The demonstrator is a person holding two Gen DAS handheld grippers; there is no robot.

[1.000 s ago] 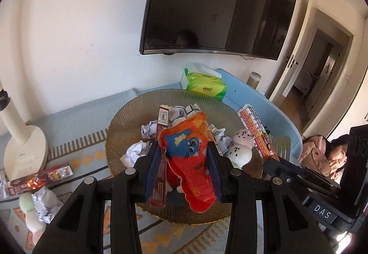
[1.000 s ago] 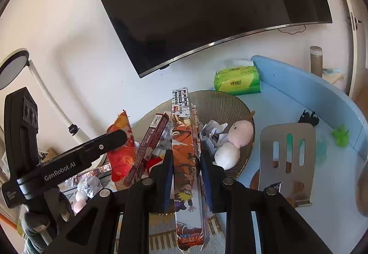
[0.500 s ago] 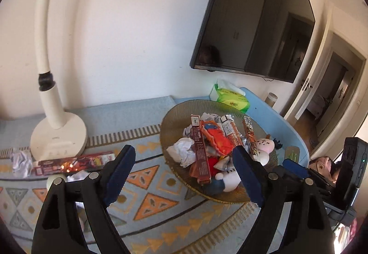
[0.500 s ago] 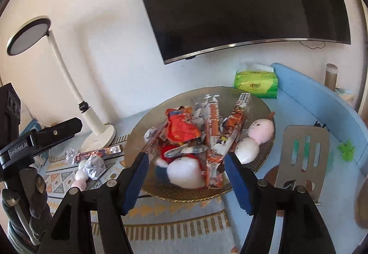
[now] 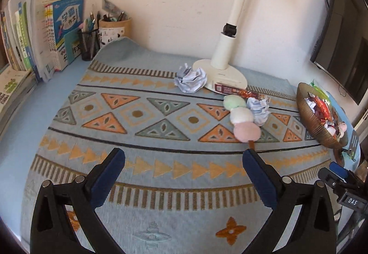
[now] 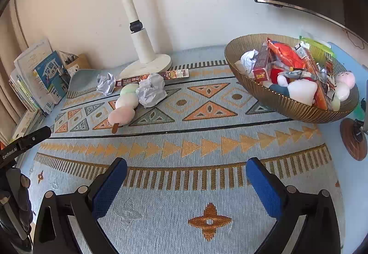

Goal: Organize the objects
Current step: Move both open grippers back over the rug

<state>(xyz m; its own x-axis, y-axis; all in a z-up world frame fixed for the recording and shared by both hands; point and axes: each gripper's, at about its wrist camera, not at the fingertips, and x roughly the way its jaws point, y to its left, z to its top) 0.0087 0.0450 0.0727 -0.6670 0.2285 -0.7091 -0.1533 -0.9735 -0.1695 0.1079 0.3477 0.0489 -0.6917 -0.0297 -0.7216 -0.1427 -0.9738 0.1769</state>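
Both grippers are off the ribbed golden-brown bowl (image 6: pixel 285 106) now; a second ago the left gripper (image 5: pixel 184 162) clamped an orange snack packet and the right gripper (image 6: pixel 186 171) a long printed box, and both lie in the bowl's heap now. The jaws have just been opening. Blue-padded fingers (image 5: pixel 110 175) spread as wide as they go, nothing between them, only the patterned blue woven mat (image 6: pixel 207 138) on the surface beneath. Same on the right: fingers (image 6: pixel 110 185) fully apart, empty. Still out on the mat: two crumpled white paper balls (image 6: pixel 151 90), one three-ball plush dango skewer (image 6: pixel 125 104) touching the nearer ball, one long red snack box (image 6: pixel 151 76) against the white lamp base (image 6: pixel 147 65).
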